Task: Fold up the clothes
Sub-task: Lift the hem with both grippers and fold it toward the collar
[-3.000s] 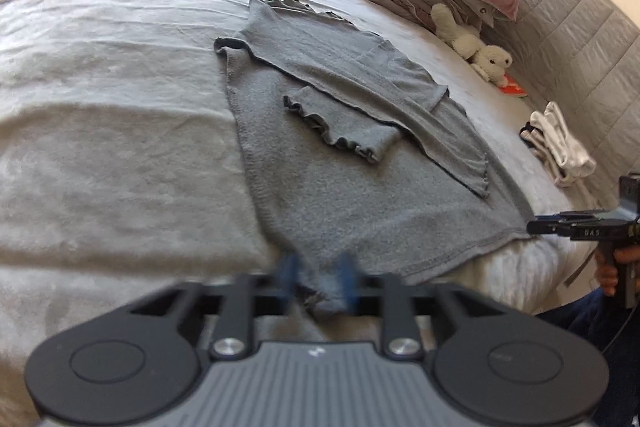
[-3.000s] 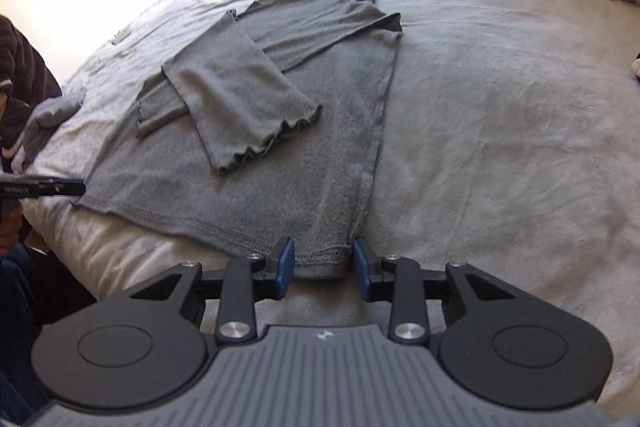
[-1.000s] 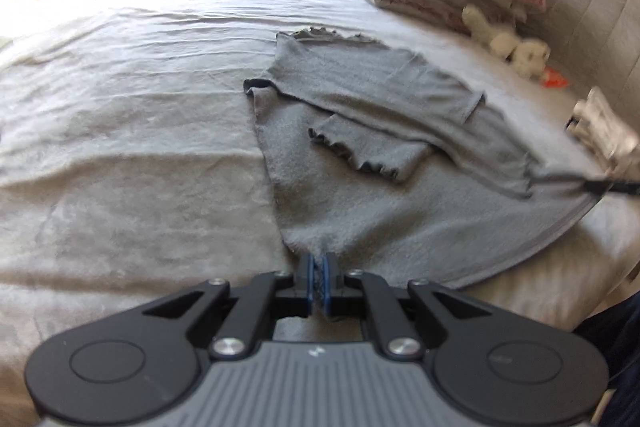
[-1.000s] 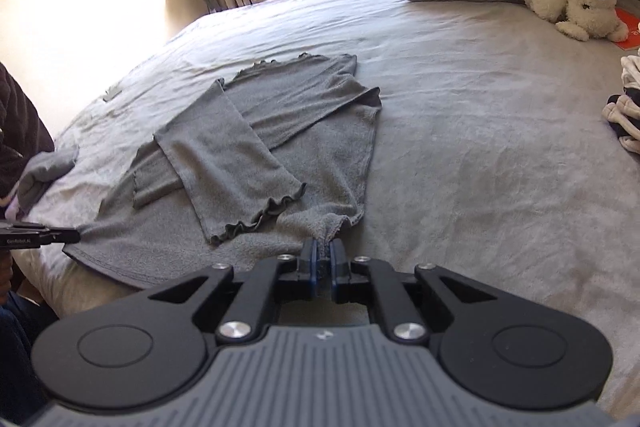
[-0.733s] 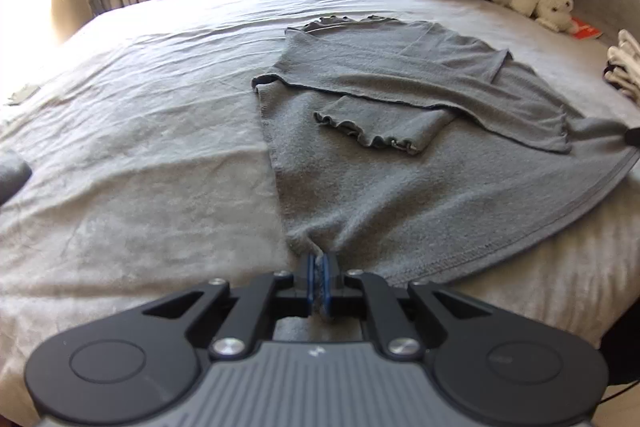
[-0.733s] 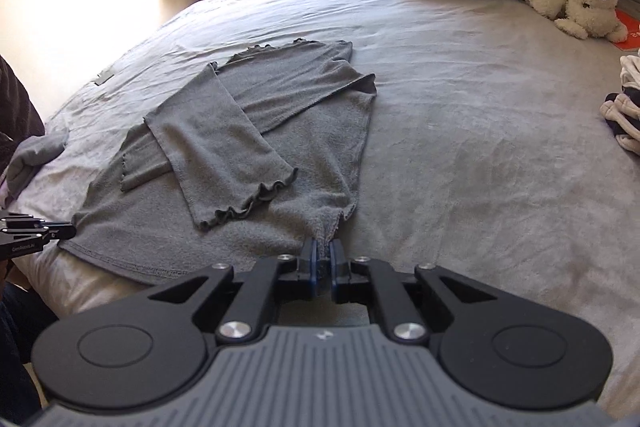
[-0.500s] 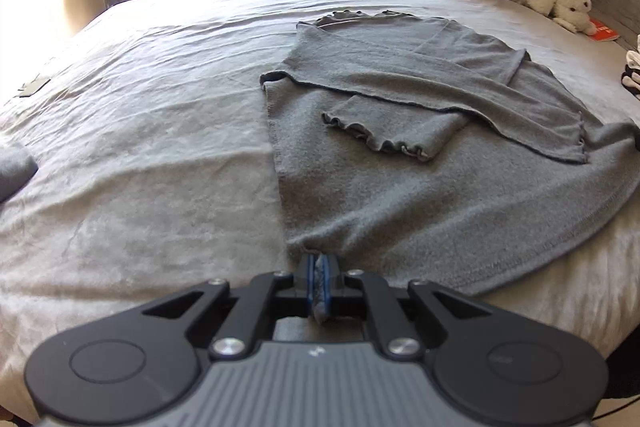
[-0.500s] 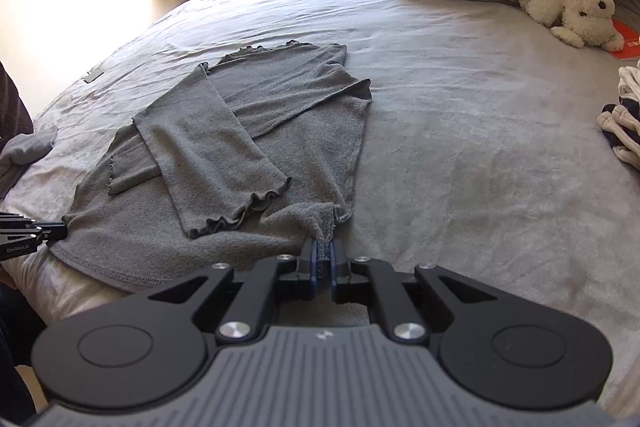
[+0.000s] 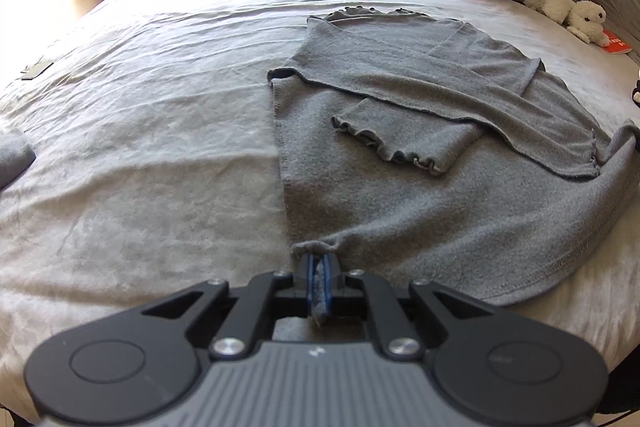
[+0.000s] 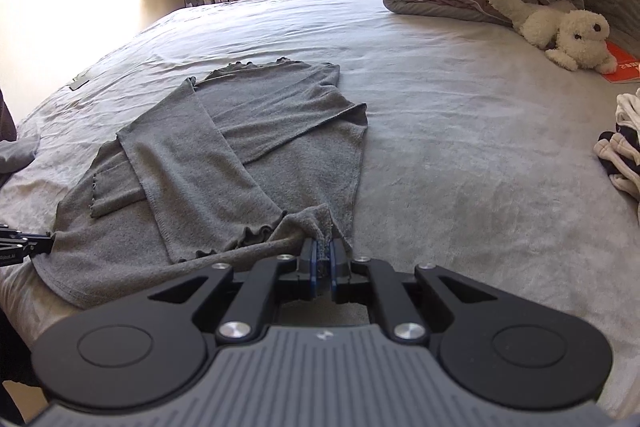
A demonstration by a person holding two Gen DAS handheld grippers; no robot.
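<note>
A wide grey bed (image 9: 140,155) carries the grey knit top (image 9: 400,187), spread flat with its long axis running from the near hem to the ruffled collar at the far end, both sleeves already crossed over the body. Everything that matters lies straight ahead of both tools: the collar is far, the hem near, so the likely fold carries the hem away from the person toward the collar. The left gripper (image 9: 319,277) has its blue jaws pinched tight on the near left hem corner, a tuft of knit showing between them. The right gripper (image 10: 322,265) is likewise clamped on the near right hem corner (image 10: 316,223), which bunches up into a small peak. Each hand sits at its own corner, neither nearer the collar. In the left wrist view the right edge of the hem runs out of frame; in the right wrist view only the dark tip of the other tool shows at far left. The lower sleeve (image 10: 116,187) is mostly covered by the upper one.
</note>
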